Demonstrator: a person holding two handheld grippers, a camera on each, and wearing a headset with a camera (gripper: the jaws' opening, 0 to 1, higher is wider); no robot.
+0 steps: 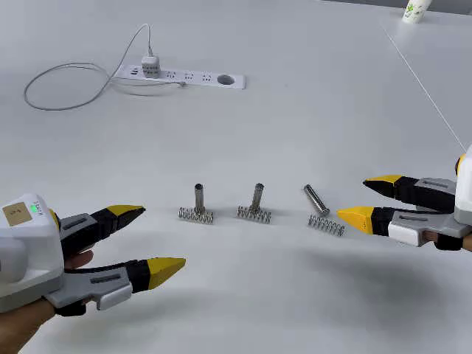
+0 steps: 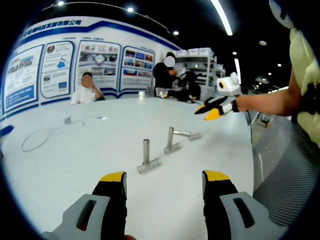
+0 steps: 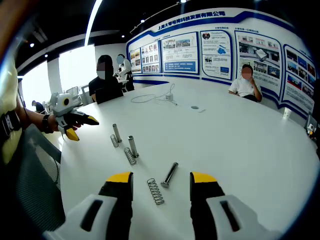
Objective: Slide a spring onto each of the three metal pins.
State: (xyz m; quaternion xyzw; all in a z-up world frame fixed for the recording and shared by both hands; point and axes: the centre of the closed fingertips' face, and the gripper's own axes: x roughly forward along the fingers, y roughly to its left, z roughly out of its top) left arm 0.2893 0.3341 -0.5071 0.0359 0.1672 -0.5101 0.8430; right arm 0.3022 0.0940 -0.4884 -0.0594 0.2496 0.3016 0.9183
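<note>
Item 1, my left gripper (image 1: 161, 236): grey body, black jaws with yellow tips. The jaws are spread wide with nothing between them, and it is held above the matt white tabletop (image 1: 295, 125). Item 2, my right gripper (image 1: 354, 198): same build, jaws likewise wide apart and empty. Item 3, first short cylindrical steel pin (image 1: 199, 198): upright, ahead of the left gripper's tips and the nearest pin to them. Item 4, first small coiled wire spring (image 1: 195, 215): lying flat at that pin's foot on the side facing me, beside the pin rather than around it. Item 5, second steel pin (image 1: 257, 196): upright, roughly midway between my two grippers. Item 6, second wire spring (image 1: 254, 214): flat at its base, also beside it and not on it. Item 7, third steel pin (image 1: 316, 199): lying on its side just ahead of the right gripper's tips, near them but apart. Item 8, third wire spring (image 1: 326, 225): flat beside the fallen pin, just off the right gripper's lower yellow tip. In the right gripper view I see this pin and spring framed between the jaws, on the table below them. Item 9, long white power strip (image 1: 181, 76): it carries a white charger block (image 1: 150, 65) and a looping white cable (image 1: 66, 85), and lies well beyond the left gripper, far across the table.
</note>
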